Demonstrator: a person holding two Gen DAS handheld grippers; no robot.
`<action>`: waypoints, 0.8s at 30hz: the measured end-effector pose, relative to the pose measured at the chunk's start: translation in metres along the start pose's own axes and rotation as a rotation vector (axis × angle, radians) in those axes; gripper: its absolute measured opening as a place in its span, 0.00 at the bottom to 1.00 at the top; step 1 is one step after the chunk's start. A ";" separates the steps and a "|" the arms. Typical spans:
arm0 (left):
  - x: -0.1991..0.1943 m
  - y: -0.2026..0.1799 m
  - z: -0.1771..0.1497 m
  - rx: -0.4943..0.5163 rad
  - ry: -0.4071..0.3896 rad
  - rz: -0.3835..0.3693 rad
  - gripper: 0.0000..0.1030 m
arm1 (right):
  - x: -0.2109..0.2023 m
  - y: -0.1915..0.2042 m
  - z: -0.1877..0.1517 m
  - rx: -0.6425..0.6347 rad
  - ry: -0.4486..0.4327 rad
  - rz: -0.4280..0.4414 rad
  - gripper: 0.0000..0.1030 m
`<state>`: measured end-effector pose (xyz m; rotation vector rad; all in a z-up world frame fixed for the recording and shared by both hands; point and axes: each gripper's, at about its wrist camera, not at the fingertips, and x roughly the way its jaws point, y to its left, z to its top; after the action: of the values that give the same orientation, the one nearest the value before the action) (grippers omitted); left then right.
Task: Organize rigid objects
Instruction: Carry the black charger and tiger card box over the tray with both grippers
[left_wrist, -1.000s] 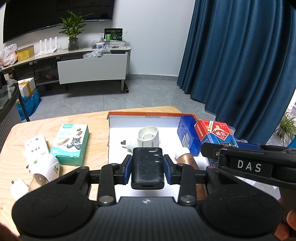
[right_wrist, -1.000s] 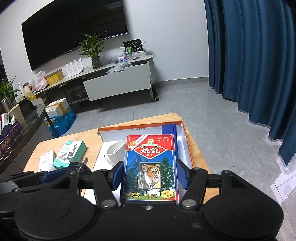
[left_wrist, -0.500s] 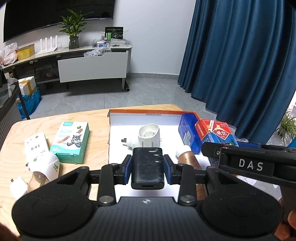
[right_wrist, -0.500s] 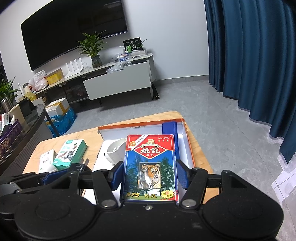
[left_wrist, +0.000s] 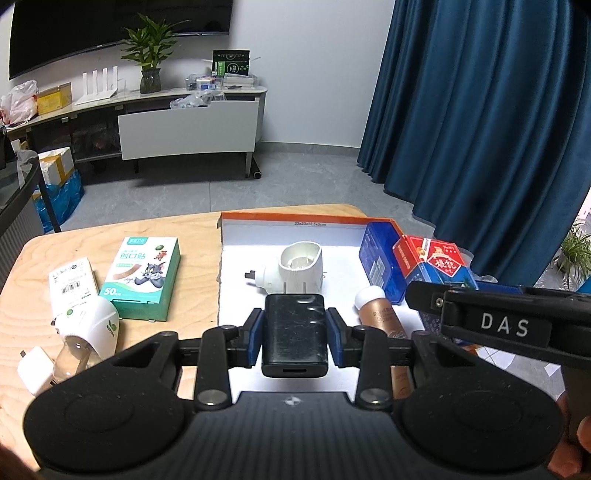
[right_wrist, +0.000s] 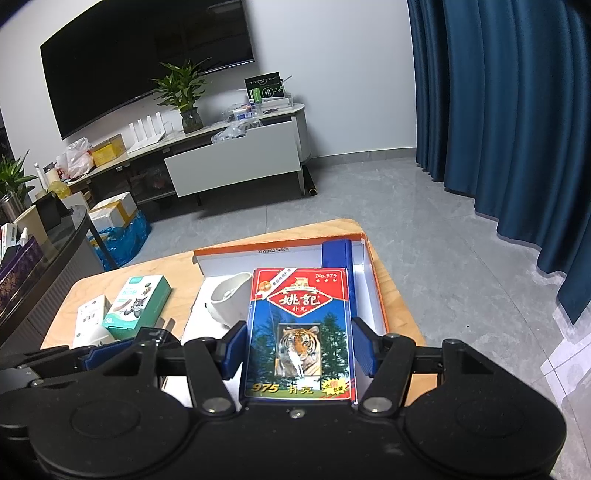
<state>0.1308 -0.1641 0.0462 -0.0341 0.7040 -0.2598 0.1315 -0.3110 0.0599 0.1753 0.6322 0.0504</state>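
My left gripper (left_wrist: 294, 334) is shut on a black power bank (left_wrist: 294, 332), held above the near part of a shallow white box with an orange rim (left_wrist: 295, 218). In that box lie a white plug-in device (left_wrist: 295, 266), a copper bottle with a white cap (left_wrist: 380, 314) and a blue box (left_wrist: 376, 258). My right gripper (right_wrist: 298, 347) is shut on a red and blue card box with a tiger picture (right_wrist: 301, 332), held over the right side of the same box (right_wrist: 365, 273). That card box (left_wrist: 436, 262) also shows at the right of the left wrist view.
On the wooden table (left_wrist: 192, 236) left of the box lie a green plaster carton (left_wrist: 144, 280), a small white carton (left_wrist: 72, 282), a white plug-in device (left_wrist: 92, 326) and a white charger (left_wrist: 33, 374). Blue curtains (left_wrist: 480, 129) hang at the right. A TV cabinet (left_wrist: 184, 122) stands far back.
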 end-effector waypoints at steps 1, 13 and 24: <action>0.000 0.000 0.000 -0.001 0.001 -0.002 0.35 | 0.000 -0.001 0.001 -0.001 -0.001 0.001 0.69; 0.002 0.002 -0.002 -0.011 0.008 0.000 0.35 | 0.003 0.001 -0.001 -0.008 0.016 -0.002 0.69; 0.004 0.006 -0.005 -0.023 0.016 0.001 0.36 | 0.008 -0.006 -0.005 -0.003 0.031 -0.019 0.69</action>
<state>0.1323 -0.1594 0.0391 -0.0532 0.7229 -0.2512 0.1350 -0.3154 0.0508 0.1654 0.6641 0.0354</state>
